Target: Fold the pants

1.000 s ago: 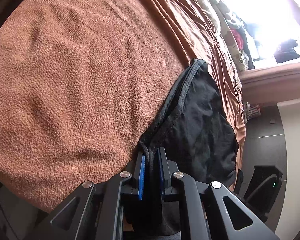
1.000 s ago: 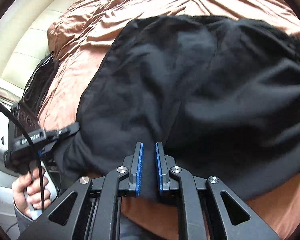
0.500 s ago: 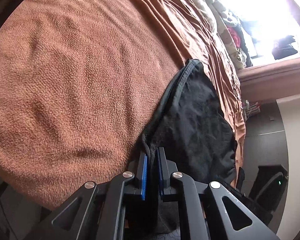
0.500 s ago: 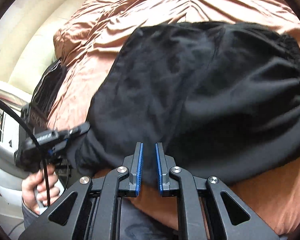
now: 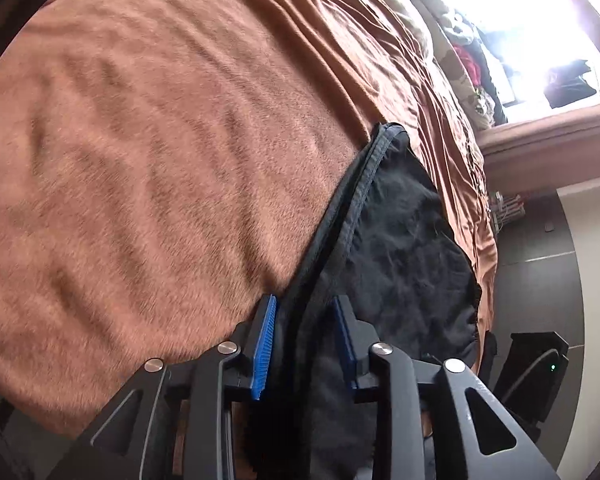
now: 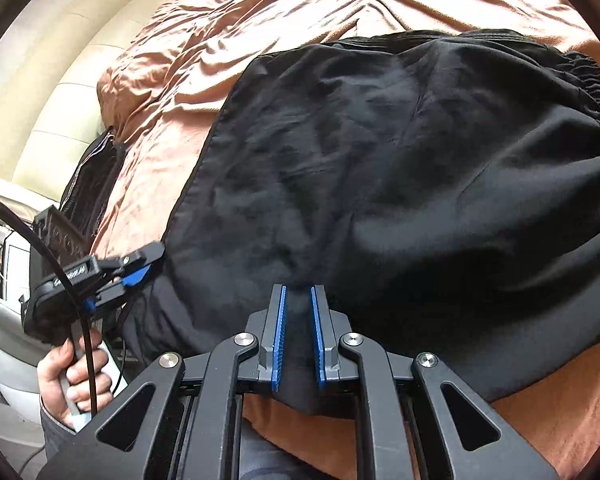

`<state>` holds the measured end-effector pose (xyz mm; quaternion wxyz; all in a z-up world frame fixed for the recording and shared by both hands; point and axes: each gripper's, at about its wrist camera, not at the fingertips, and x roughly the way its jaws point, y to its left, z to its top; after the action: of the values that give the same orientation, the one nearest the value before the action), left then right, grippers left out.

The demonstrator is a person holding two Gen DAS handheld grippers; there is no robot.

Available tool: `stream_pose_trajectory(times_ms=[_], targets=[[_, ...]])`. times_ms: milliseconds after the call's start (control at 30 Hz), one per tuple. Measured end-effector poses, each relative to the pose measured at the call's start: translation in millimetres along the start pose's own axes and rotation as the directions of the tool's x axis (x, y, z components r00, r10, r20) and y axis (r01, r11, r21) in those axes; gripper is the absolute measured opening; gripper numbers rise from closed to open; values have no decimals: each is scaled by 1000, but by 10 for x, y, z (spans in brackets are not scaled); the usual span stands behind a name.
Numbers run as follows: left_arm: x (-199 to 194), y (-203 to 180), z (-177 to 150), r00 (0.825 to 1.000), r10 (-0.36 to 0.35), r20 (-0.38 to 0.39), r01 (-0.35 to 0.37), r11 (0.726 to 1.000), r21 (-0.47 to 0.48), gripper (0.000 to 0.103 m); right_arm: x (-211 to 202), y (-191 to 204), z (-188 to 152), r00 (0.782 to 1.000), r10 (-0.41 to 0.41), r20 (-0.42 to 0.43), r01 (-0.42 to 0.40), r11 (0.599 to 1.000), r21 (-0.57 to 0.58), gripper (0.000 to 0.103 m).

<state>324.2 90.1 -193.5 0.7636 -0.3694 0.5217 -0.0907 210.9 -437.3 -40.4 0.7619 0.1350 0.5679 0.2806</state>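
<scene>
Black pants (image 6: 400, 184): folded, lying on the near part of a brown bedspread (image 5: 172, 168), lower fold reaching the bed's near edge; elastic waistband toward the right side in the right wrist view.

Left gripper (image 5: 305, 344): jaws just opened partway, blue pads standing apart. Seamed edge of the pants running up between them, not pressed by either pad. Seen from the right wrist view at the left corner of the garment (image 6: 140, 268), held by a hand (image 6: 72, 376) with a dark cable trailing from it.

Right gripper (image 6: 299, 336): jaws nearly closed, pinching a bunch of black cloth at the pants' near edge.

Also present: cream padded headboard (image 6: 56, 92) beyond the rumpled spread; dark tiled floor (image 5: 540, 280) past the bed's right edge; bright window (image 5: 512, 12) at the far corner.
</scene>
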Motion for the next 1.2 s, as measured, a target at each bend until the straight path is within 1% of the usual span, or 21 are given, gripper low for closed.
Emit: stream_pose_trajectory(times_ms=[33, 100, 167, 233, 367, 567, 667, 700, 733, 767, 800, 933, 1067, 1200], targets=[[26, -21, 33, 1000, -1, -6, 1, 1000, 9, 39, -8, -4, -4, 1000, 2, 1, -2, 1000, 1, 9], [62, -59, 92, 1000, -2, -17, 2, 1000, 28, 43, -14, -7, -13, 1000, 1, 5, -1, 1000, 2, 9], [86, -87, 132, 1000, 3, -25, -2, 999, 46, 45, -22, -23, -19, 1000, 7, 6, -7, 1000, 7, 9], [145, -111, 175, 999, 4, -47, -1, 998, 61, 45, -33, -35, -36, 1000, 15, 6, -15, 1000, 11, 9], [167, -87, 181, 998, -13, -69, 18, 998, 61, 45, -8, -52, -52, 1000, 29, 5, -29, 999, 14, 9], [120, -45, 27, 991, -47, -126, 58, 995, 84, 45, 7, -81, -80, 999, 46, 0, -46, 999, 8, 9], [105, -22, 15, 990, -63, -124, 73, 994, 75, 45, 23, -84, -85, 998, 55, 0, -55, 998, 7, 9], [100, -19, 22, 991, -65, -119, 74, 995, 69, 43, 35, -82, -84, 998, 58, 1, -58, 998, 10, 9], [90, -15, 33, 993, -56, -106, 64, 996, 66, 36, 40, -84, -78, 998, 64, 2, -64, 998, 13, 9], [80, -5, 40, 994, -45, -99, 52, 996, 67, 31, 42, -90, -80, 998, 67, 3, -67, 998, 14, 9], [77, 1, 49, 995, -35, -91, 41, 997, 67, 23, 44, -96, -78, 998, 69, 4, -69, 997, 16, 9], [50, 17, 70, 996, -44, -83, 48, 997, 52, 10, 15, -119, -101, 997, 79, 14, -79, 997, 20, 9], [-29, -135, 61, 995, -61, -77, 68, 995, 80, 8, 13, -142, -122, 996, 84, 11, -85, 996, 22, 9], [-146, -414, 58, 993, -98, -65, 105, 987, 118, 7, -12, -156, -145, 995, 97, 9, -97, 995, 26, 9]])
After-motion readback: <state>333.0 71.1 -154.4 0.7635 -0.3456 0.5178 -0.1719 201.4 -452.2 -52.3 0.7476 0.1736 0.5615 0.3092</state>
